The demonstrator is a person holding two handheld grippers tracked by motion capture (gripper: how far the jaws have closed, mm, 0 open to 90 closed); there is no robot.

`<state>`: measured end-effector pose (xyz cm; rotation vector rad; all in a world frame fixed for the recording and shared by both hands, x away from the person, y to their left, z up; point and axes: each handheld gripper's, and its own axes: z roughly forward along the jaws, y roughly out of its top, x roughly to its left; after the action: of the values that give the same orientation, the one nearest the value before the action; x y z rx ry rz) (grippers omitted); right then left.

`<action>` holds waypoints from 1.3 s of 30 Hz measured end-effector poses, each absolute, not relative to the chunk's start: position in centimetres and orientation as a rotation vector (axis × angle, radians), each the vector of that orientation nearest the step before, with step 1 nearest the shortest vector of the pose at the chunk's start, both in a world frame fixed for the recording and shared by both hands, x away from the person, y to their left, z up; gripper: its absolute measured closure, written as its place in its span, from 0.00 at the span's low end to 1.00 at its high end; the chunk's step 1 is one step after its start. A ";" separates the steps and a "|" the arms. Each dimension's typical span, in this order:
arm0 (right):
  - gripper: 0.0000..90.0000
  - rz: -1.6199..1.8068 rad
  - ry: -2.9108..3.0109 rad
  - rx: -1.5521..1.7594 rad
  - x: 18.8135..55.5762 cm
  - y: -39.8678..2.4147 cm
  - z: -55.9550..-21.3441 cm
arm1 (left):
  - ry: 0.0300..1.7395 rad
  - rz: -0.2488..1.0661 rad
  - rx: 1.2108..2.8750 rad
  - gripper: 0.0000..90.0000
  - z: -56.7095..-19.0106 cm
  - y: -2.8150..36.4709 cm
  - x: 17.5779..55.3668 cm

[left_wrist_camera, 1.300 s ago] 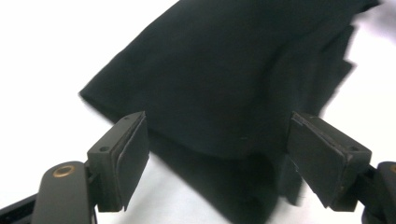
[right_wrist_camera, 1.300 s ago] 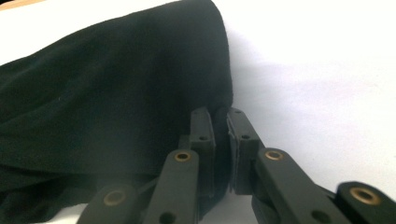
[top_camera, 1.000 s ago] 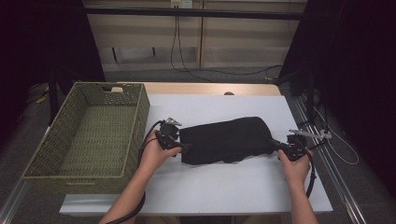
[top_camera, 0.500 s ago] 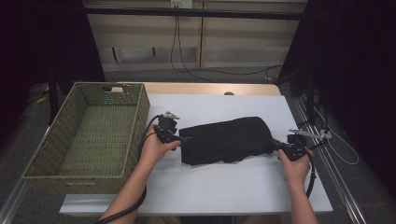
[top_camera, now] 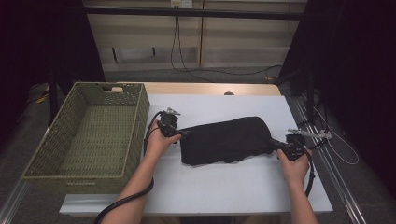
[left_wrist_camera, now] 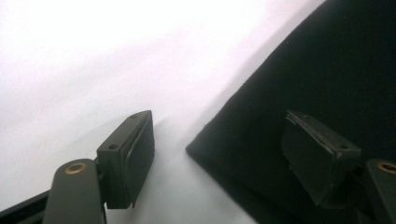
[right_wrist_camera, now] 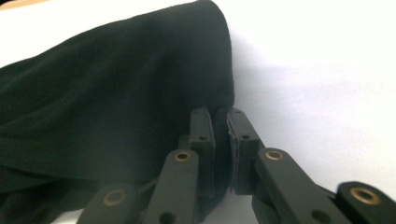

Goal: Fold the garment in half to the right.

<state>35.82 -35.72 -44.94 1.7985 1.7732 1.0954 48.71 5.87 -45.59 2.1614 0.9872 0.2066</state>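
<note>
Two tools on black cloth: right tool clamped, left tool nearer its corner (jaws apart, just narrowing).

- the black cloth is soft matt fabric, fine-knit, with gentle folds and no sheen.
- the basket is woven of olive-green fibre, rough and ribbed, dull in finish.
- the table top is a smooth white sheet, matt, with a bare wood edge at the far side.
- the left gripper has matt black plastic jaws with flat rubbery pads and brass-coloured pivot bushings.
- the right gripper is of the same dull black plastic, lightly scuffed, with brassy rivets.
- its cable has a smooth black sheath with a slight gloss.
</note>
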 end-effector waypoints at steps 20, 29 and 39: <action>0.92 1.092 1.786 1.762 36.5 -36.3 -44.8 | 0.977 0.025 2.253 0.95 -44.0 6.1 45.3; 0.92 1.138 1.857 1.717 38.6 -35.8 -44.4 | 0.998 0.008 2.240 0.95 -42.5 8.5 41.6; 0.87 1.071 1.977 1.671 41.0 -34.4 -45.0 | 1.018 0.064 2.243 0.94 -42.9 9.1 41.1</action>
<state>40.98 -34.43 -45.03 1.6713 1.9770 1.0710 41.07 9.13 -42.88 2.2434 1.0183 0.0638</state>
